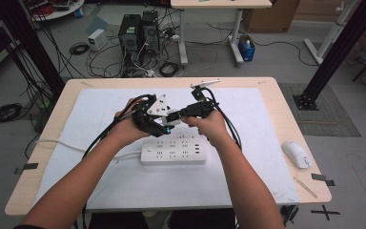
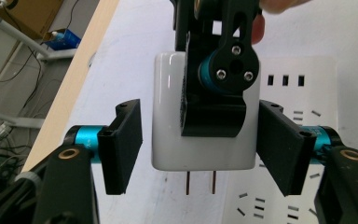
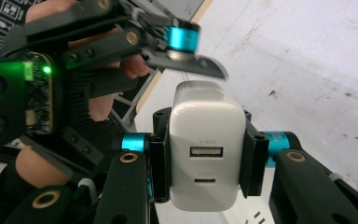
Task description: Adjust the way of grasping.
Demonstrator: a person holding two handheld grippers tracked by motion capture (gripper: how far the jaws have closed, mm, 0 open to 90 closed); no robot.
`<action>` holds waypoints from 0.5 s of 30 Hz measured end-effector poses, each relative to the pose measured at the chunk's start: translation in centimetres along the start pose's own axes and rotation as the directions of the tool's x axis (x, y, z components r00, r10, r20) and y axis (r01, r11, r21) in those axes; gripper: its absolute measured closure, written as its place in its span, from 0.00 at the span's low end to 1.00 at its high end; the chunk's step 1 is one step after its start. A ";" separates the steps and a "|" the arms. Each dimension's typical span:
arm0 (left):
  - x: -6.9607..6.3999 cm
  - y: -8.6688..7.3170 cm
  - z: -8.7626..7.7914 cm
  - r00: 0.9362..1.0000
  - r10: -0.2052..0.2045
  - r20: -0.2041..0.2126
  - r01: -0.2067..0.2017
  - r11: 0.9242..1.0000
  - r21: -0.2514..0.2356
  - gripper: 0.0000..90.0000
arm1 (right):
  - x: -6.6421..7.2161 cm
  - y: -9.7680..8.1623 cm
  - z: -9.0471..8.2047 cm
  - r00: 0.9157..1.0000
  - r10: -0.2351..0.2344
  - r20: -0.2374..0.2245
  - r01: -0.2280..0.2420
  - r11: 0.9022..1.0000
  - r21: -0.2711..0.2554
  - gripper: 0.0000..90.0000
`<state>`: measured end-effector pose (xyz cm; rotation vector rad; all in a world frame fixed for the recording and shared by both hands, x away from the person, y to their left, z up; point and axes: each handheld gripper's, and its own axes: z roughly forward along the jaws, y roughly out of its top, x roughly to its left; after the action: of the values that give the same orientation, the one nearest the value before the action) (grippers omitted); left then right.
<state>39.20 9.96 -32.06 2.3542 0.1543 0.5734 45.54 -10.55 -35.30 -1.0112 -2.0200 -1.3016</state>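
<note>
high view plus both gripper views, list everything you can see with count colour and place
charger: 1, white, two prongs, a USB port on its face, held above the mat between the two tools
power strip: 1, white, on the mat at table centre, cord running left
mat: 1, white, covering most of the table
table: 1, light wood
mouse: 1, white, right table edge
computer towers: 2, black, on the floor beyond the table
cables: many, black, on the floor
right tool: 1, black with teal, shut on the charger
left tool: 1, black with teal, jaws open either side of the charger
hands: 2, holding the tools
</note>
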 end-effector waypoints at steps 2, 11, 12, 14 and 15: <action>0.0 0.0 0.0 1.000 -0.004 0.005 0.004 1.000 -0.003 0.36 | -0.1 0.0 -0.1 1.000 0.002 0.012 -0.002 1.000 -0.003 0.69; 0.4 -0.2 -0.4 0.998 -0.069 0.008 0.069 0.997 0.026 0.29 | 0.0 -0.1 -0.9 0.997 -0.012 0.073 0.013 1.000 -0.018 0.69; 0.5 -0.2 -0.4 0.997 -0.073 0.012 0.073 0.997 0.036 0.28 | 0.1 -0.1 -1.0 0.996 -0.014 0.092 0.016 1.000 -0.014 0.69; 0.6 -0.3 -0.5 0.996 -0.086 0.005 0.086 0.995 0.047 0.27 | 0.1 -0.2 -1.1 0.993 -0.028 0.112 0.029 1.000 -0.008 0.69; 0.7 -0.4 -0.6 0.996 -0.090 0.009 0.089 0.994 0.057 0.26 | 0.2 -0.2 -1.2 0.992 -0.033 0.122 0.034 0.999 -0.009 0.69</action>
<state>39.59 10.80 -31.64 2.3907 0.2725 0.5185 45.31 -11.69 -34.76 -1.0899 -2.1308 -1.2988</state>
